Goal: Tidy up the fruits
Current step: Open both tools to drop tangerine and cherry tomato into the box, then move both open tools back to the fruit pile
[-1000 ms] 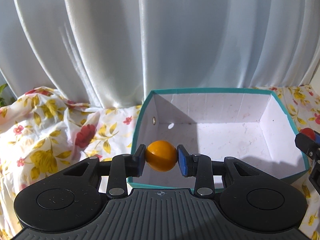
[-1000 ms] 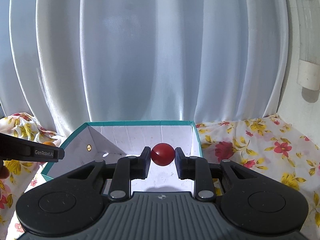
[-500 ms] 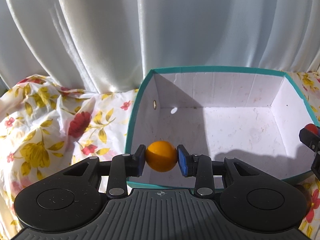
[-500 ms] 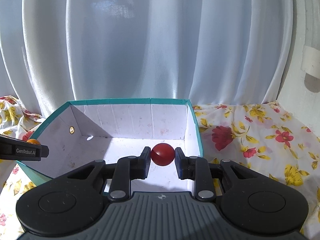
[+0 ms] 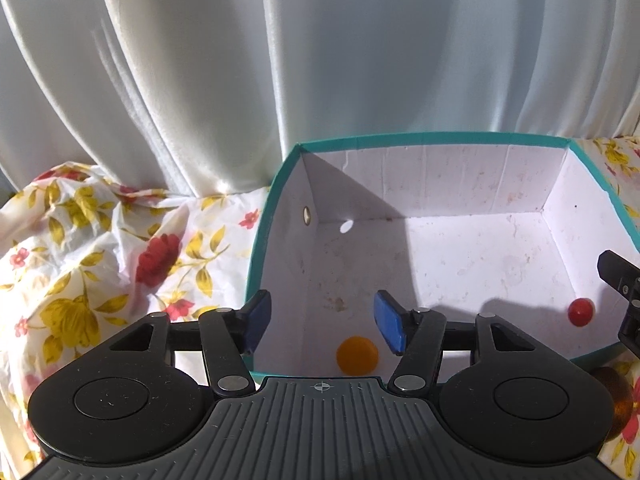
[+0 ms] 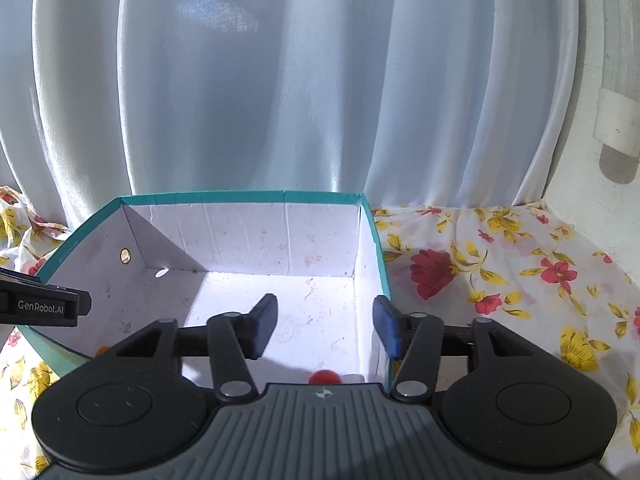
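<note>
Two hand-held grippers hang over a teal-rimmed cardboard box (image 5: 276, 184) with a white inside, set on a flowered cloth (image 5: 100, 248) before a pale curtain (image 5: 320, 60). The left gripper (image 5: 322, 322) stands with its blue-padded jaws spread, having just been opening, and nothing lies between the pads; the orange fruit (image 5: 357, 354) sits on the box floor below and slightly right of the midpoint of the gap, close to the box's near wall and clear of both fingers. Its left finger hangs over the box's left wall, its right finger over the floor. The right gripper (image 6: 325, 330) likewise shows its jaws parted, just opened, with nothing between the pads; the red fruit (image 6: 325, 378) rests on the box floor beneath the gap, by the near wall in the box's right-hand corner, partly hidden by the gripper's body. Seen from the left wrist, that red fruit (image 5: 581, 311) lies against the box's right wall, well apart from the orange one, with part of the right gripper (image 5: 620, 280) just above it. From the right wrist, the left gripper (image 6: 40, 306) juts in over the box's left wall. A round amber thing (image 5: 616, 400) lies outside the box by its near right corner; what it is cannot be told.
</note>
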The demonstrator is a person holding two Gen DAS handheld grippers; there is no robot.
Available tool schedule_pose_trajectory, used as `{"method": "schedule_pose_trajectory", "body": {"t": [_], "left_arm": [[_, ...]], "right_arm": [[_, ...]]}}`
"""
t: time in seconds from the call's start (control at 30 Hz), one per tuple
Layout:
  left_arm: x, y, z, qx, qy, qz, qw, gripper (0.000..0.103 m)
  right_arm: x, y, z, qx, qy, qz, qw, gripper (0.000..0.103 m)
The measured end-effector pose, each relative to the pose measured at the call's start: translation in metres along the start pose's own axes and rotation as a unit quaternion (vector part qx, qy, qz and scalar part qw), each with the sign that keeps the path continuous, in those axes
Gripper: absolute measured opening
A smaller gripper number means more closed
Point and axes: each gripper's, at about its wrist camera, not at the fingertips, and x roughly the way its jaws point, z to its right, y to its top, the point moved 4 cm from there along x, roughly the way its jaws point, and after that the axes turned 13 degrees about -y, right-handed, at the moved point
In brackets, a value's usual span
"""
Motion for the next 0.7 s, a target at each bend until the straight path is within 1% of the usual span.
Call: {"method": "schedule_pose_trajectory", "body": {"t": [0.07, 0.13, 0.17, 0.23, 0.27, 0.33, 0.43, 0.53, 0.7], "left_arm": [[-0.004, 0.0, 0.001, 0.0, -0.002, 0.004, 1.0, 0.068], [-0.009, 0.0, 0.002, 0.001, -0.005, 0.009, 0.9999, 0.071], [-0.011, 0.0, 0.003, 0.002, -0.003, 0.011, 0.9999, 0.071], [-0.016, 0.0, 0.005, 0.005, 0.002, 0.014, 0.9999, 0.073], [-0.019, -0.001, 0.006, 0.006, 0.0, 0.018, 0.9998, 0.074], [-0.024, -0.001, 0.008, 0.007, -0.002, 0.021, 0.9997, 0.077], [-0.032, -0.003, 0.011, 0.009, 0.001, 0.029, 0.9995, 0.08], [-0.038, -0.005, 0.013, 0.012, -0.001, 0.03, 0.9995, 0.081], [-0.048, -0.013, 0.019, 0.026, -0.006, 0.033, 0.9991, 0.083]], "right_arm": [[-0.007, 0.002, 0.001, 0.0, -0.001, 0.008, 1.0, 0.068], [-0.017, 0.004, 0.001, 0.003, -0.002, 0.019, 1.0, 0.069], [-0.021, 0.004, 0.001, 0.004, -0.001, 0.023, 1.0, 0.071], [-0.03, 0.005, 0.0, 0.006, -0.001, 0.027, 1.0, 0.075], [-0.034, 0.005, 0.0, 0.007, -0.003, 0.031, 1.0, 0.076], [-0.042, 0.004, 0.0, 0.009, -0.005, 0.034, 0.999, 0.08], [-0.054, 0.002, 0.001, 0.016, -0.008, 0.039, 0.999, 0.083], [-0.067, -0.003, 0.004, 0.021, -0.011, 0.043, 0.999, 0.086], [-0.089, -0.014, 0.006, 0.022, -0.017, 0.048, 0.998, 0.089]]}}
